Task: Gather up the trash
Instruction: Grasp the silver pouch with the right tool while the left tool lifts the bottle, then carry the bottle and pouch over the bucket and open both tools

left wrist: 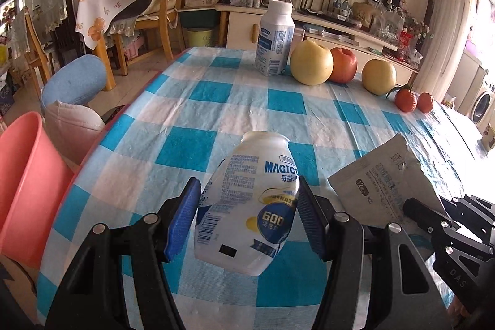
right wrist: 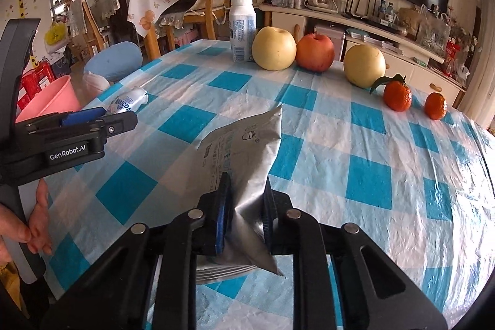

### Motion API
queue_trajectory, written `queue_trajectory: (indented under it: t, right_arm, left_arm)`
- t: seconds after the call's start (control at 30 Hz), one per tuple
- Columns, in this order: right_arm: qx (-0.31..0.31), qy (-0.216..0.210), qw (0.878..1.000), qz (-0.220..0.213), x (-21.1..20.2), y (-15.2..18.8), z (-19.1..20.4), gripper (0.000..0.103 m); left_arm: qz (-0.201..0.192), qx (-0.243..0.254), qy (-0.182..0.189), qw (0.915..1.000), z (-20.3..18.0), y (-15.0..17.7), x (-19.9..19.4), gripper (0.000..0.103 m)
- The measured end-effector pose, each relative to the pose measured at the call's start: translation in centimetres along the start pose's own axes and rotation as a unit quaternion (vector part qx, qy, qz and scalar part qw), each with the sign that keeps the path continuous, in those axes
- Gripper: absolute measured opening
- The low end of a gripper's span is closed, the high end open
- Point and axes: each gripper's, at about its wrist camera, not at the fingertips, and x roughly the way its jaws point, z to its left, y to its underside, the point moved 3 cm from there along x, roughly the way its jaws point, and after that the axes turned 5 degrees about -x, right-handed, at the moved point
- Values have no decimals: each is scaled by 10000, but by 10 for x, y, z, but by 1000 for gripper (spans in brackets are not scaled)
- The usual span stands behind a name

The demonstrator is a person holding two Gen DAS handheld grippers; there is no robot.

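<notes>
Fingers around silver pouch

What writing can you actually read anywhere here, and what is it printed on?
"MAGIC", "600": held bottle.
"12", "PCS": silver pouch; its other print is too blurred.
"GenRobot.AI": left hand-held gripper.
"DAS": right hand-held gripper.
Upright bottle: print too small.
</notes>
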Motion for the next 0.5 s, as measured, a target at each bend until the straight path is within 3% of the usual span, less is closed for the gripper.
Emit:
queue_trajectory:
  t: [0.5]
  right_arm:
    - [-143, 489, 9981, -345, -22, -23, 17, 18]
  left_arm:
    - [-459, 183, -117, 9987, 19, -20, -31, 63]
